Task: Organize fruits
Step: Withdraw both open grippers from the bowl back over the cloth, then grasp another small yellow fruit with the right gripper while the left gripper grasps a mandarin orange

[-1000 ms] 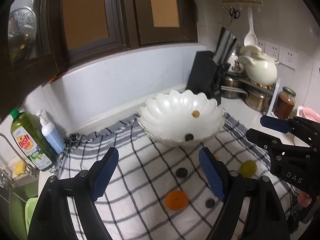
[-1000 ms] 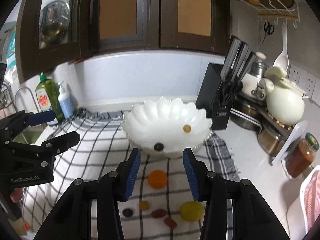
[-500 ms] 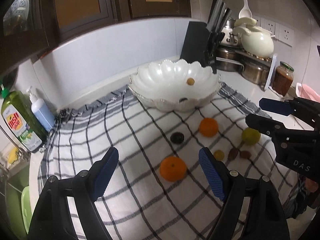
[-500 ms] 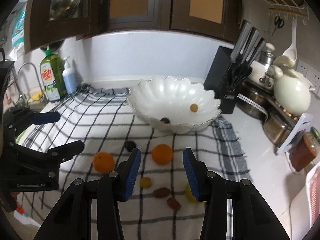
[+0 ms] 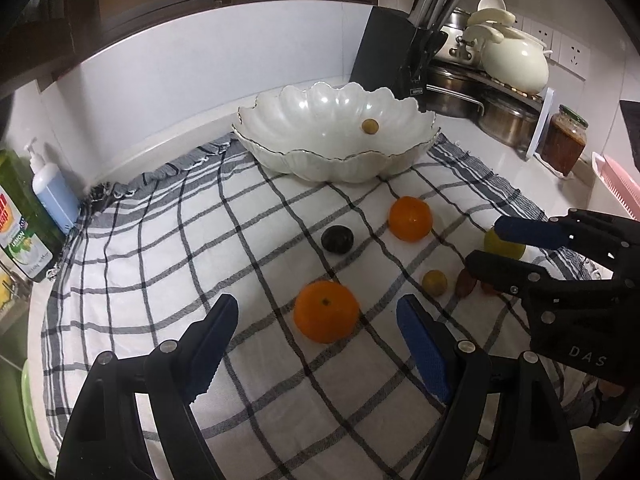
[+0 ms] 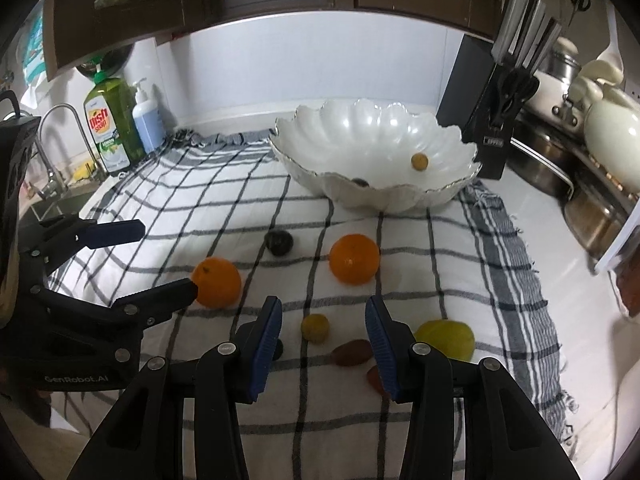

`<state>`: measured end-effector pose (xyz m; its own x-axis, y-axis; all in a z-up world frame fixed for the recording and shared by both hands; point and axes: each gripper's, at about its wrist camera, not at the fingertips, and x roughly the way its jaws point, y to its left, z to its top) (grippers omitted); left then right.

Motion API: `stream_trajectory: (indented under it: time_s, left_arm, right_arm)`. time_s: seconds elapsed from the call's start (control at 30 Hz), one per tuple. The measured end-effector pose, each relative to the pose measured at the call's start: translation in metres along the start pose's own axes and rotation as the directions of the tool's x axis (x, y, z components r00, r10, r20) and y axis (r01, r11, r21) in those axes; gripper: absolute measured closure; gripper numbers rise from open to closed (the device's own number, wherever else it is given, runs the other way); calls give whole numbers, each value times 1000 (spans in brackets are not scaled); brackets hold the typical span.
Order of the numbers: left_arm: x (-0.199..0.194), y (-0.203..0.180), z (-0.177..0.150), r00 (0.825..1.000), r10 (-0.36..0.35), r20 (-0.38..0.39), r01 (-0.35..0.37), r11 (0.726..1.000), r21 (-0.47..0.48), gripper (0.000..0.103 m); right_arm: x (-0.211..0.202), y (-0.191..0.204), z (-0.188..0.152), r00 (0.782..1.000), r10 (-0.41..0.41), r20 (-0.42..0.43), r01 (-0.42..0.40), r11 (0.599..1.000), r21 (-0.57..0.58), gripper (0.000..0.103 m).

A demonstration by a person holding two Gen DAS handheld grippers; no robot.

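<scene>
**Fruits: both grippers drawn back from the bowl, most pieces still on the cloth**

Fruits lie mostly on the checked cloth (image 5: 168, 264), in front of the bowl (image 5: 332, 148). Over the last second both cameras have pulled back and down from the bowl, so the loose pieces now fill the view. Judgement: a delivery is finished and the next pick is being lined up.

Left gripper (image 5: 316, 340): jaws wide apart, holding nothing, the near orange (image 5: 326, 311) between and just ahead of them. Right gripper (image 6: 322, 334): jaws apart, empty, a small yellow fruit (image 6: 315, 328) between the tips.

Further from the bowl's front: far orange (image 5: 411, 218), dark fruit (image 5: 337, 239), a yellow-green fruit (image 6: 446, 338), a brown piece (image 6: 353, 352).

In the bowl: one small tan fruit (image 5: 370, 125); a dark one (image 6: 361, 182) shows only above the rim in the right view.

Obscured: a reddish piece (image 6: 375, 378) is half hidden by the right finger; another dark item sits behind the other finger, unidentifiable.
</scene>
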<state>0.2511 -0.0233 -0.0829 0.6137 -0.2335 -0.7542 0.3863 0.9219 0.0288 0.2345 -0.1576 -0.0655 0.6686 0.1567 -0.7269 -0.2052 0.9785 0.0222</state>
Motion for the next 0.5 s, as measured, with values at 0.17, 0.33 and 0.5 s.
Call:
stream_trajectory:
  time_s: [0.17,0.33,0.5]
  left_arm:
    - [14,1,0,1000,-7,-23,7,1000,-3,22]
    - [28,2,0,998,-15,-54,15,1000,-7,25]
    - [39,1,-2,996,-28,-83,28,1000,-6,29]
  right_arm:
    - [14,0,0,999,11,-35,-12,1000,-12,60]
    - [30,-3,-4,995,47,-82,-46,999,15,65]
    - [40,-4,-7,992,59,-114,-57,998,19,69]
